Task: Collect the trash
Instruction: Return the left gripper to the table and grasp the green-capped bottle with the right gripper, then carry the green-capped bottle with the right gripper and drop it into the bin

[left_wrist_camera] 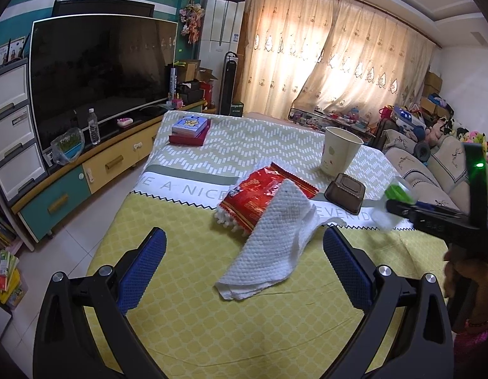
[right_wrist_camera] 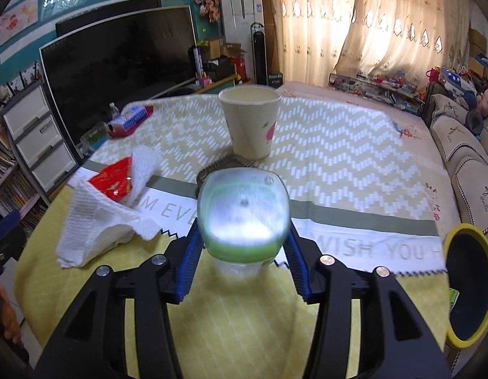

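My right gripper [right_wrist_camera: 244,237] is shut on a clear plastic cup with a green band [right_wrist_camera: 244,208], its blue pads pressing on both sides, held off the yellow tablecloth [right_wrist_camera: 231,322]. In the left wrist view that cup [left_wrist_camera: 398,191] shows blurred at the right edge. My left gripper [left_wrist_camera: 244,237] stands open just above the cloth, with the near end of a crumpled white paper towel [left_wrist_camera: 275,240] between its fingers, untouched. The towel lies partly over a red snack wrapper [left_wrist_camera: 259,195]. Behind them sit a small brown plastic tray [left_wrist_camera: 346,192] and an upright paper cup [left_wrist_camera: 338,151].
A dark round bin with a yellow rim [right_wrist_camera: 468,287] is at the table's right edge. Two stacked boxes [left_wrist_camera: 190,129] lie at the far left of the table. A TV cabinet [left_wrist_camera: 95,170] lines the left and a sofa [right_wrist_camera: 465,164] the right.
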{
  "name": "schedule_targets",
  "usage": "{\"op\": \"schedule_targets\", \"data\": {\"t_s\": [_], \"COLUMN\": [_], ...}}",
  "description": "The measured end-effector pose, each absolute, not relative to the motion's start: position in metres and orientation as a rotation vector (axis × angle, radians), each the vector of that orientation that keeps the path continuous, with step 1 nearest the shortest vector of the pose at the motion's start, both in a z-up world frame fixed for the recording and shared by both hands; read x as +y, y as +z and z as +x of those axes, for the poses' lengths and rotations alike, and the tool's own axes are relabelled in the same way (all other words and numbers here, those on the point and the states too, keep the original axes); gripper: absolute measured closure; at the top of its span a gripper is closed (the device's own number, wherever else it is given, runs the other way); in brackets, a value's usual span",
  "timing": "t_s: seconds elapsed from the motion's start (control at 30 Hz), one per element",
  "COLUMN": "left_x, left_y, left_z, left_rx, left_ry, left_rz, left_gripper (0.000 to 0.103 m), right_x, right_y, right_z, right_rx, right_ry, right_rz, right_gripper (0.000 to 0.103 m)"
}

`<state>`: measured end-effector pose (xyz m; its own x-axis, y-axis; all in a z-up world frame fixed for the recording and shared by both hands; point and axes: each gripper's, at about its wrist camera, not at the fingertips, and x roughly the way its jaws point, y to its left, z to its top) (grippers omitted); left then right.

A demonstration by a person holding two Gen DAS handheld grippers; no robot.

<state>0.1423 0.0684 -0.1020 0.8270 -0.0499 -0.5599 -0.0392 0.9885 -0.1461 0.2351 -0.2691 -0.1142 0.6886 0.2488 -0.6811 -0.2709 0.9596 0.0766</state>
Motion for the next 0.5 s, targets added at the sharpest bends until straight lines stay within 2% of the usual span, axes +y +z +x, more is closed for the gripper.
{"op": "schedule_targets", "data": {"t_s": [0.5], "left_x": [0.041], "left_y": [-0.094], "left_z": [0.14], "left_rx": [0.592], "left_ry": [-0.043], "left_rz": [-0.108], "left_gripper": [0.005], "right_x": [-0.324], "right_y": [-0.094], "right_z": [0.19], "right_rx": [0.707], "right_ry": [0.297], "right_rz": [0.057], "right_gripper": [0.055]}}
